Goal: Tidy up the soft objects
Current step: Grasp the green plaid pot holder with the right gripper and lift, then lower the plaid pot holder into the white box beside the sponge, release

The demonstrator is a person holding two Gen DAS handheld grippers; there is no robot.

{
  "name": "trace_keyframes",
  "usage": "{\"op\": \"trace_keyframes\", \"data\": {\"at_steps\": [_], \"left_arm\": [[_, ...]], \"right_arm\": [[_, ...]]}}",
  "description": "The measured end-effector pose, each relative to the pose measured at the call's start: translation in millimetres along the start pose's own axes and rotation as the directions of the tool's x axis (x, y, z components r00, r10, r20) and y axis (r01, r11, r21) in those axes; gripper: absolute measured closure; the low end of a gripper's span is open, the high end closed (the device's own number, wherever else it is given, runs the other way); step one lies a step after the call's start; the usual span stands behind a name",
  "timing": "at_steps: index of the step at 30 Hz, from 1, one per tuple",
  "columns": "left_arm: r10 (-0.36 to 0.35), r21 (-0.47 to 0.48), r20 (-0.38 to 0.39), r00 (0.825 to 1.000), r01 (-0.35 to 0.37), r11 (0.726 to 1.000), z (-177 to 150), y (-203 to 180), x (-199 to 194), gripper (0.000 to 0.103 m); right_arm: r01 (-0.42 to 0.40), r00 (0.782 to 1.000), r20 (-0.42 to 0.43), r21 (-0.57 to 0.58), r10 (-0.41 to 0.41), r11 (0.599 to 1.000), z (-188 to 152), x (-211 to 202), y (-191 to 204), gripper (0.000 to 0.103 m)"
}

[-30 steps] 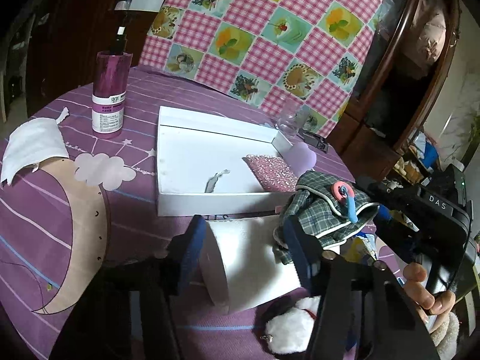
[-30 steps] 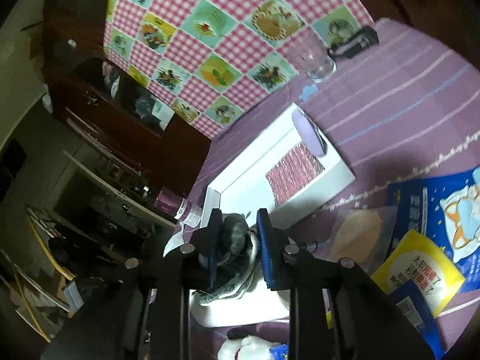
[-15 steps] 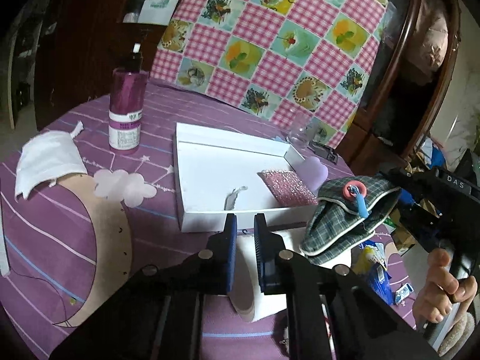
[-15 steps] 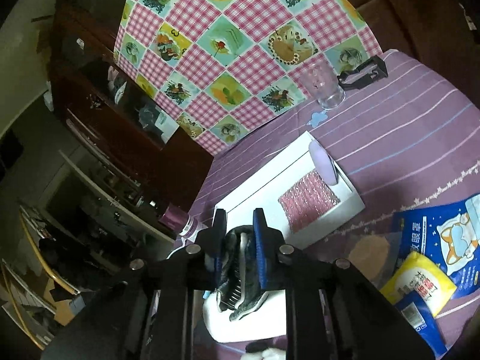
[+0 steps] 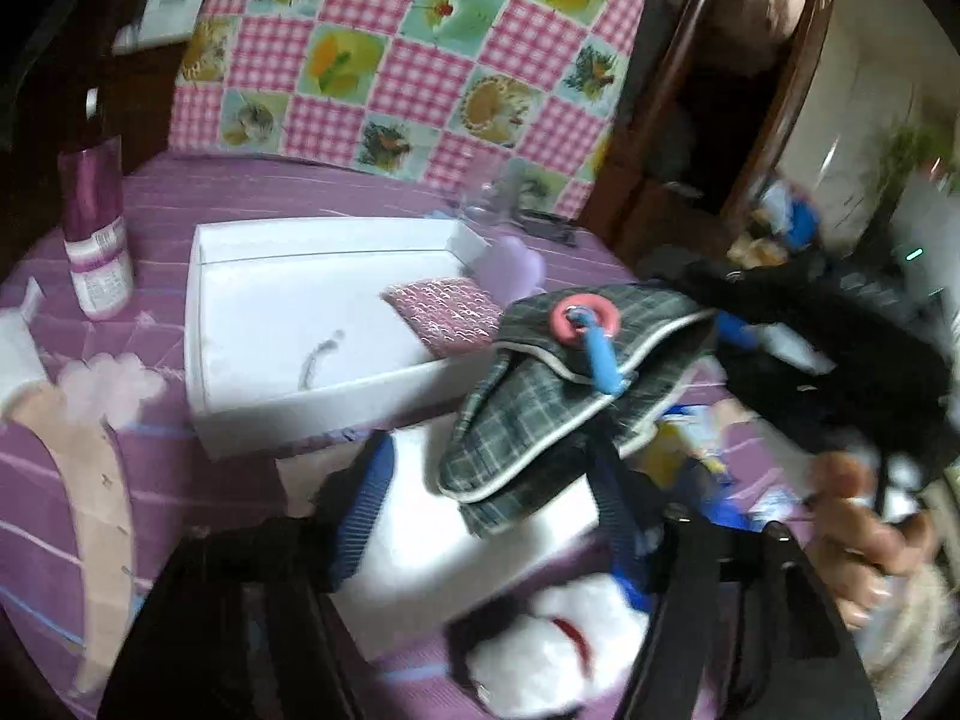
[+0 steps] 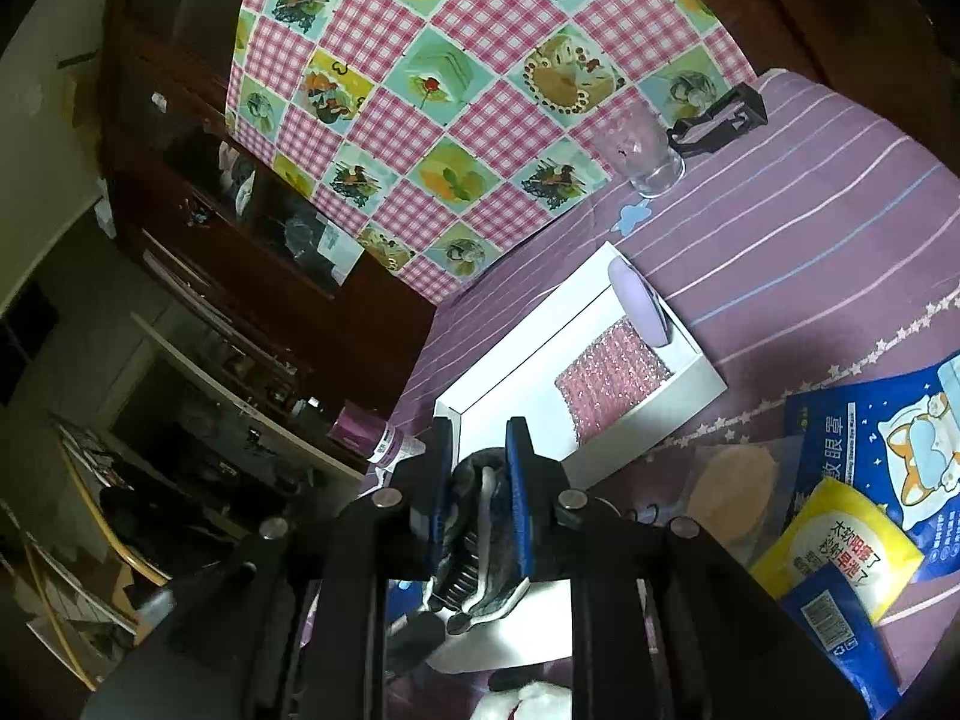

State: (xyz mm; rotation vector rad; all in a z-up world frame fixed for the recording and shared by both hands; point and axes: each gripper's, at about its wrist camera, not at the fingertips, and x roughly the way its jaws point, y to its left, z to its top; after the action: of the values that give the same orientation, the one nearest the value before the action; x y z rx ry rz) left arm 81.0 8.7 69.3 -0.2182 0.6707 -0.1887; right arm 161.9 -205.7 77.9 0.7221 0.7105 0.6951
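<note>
Holding the plaid pouch (image 5: 558,414) aloft is the step in hand, by my reading; it hangs above the white roll (image 5: 480,516) on the purple table (image 5: 252,192), just short of the white tray (image 5: 288,312).

Left wrist view: your left gripper (image 5: 492,498) has its jaws opening, blue pads either side of the white roll and not pressing on it. The pouch carries a pink ring with a blue tab. Your right gripper (image 5: 708,324) pinches the pouch's far end, with a hand (image 5: 864,546) on its handle. A pink sponge (image 5: 447,312) and a lilac pad (image 5: 510,258) already lie in the tray. A purple bottle (image 5: 96,228) stands left of it; its label is too blurred to read. A white plush (image 5: 564,648) lies near the bottom edge.

Right wrist view: your right gripper (image 6: 480,480) has its jaws pressed on the bunched pouch (image 6: 480,528), the tray (image 6: 690,396) beyond. Blue and yellow packets (image 6: 852,480) lie at right, printed with Chinese characters and a cartoon dog; I cannot read the wording reliably. A glass (image 6: 642,150) stands at the table's far side.

Next move, as I judge it: carry the pouch over the tray's bare half and release it there.
</note>
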Motion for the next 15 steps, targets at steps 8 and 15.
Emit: {"op": "trace_keyframes", "data": {"at_steps": [8, 15], "left_arm": [[-0.022, -0.001, -0.028, 0.999, 0.022, 1.0, 22.0, -7.0, 6.2, 0.066], [0.018, 0.035, 0.03, 0.999, -0.019, 0.999, 51.9, -12.8, 4.4, 0.066]], "right_arm": [[-0.032, 0.998, 0.049, 0.022, 0.031, 0.999, 5.4, -13.3, -6.2, 0.084], [0.008, 0.997, 0.072, 0.058, -0.013, 0.998, 21.4, -9.2, -8.6, 0.084]]}}
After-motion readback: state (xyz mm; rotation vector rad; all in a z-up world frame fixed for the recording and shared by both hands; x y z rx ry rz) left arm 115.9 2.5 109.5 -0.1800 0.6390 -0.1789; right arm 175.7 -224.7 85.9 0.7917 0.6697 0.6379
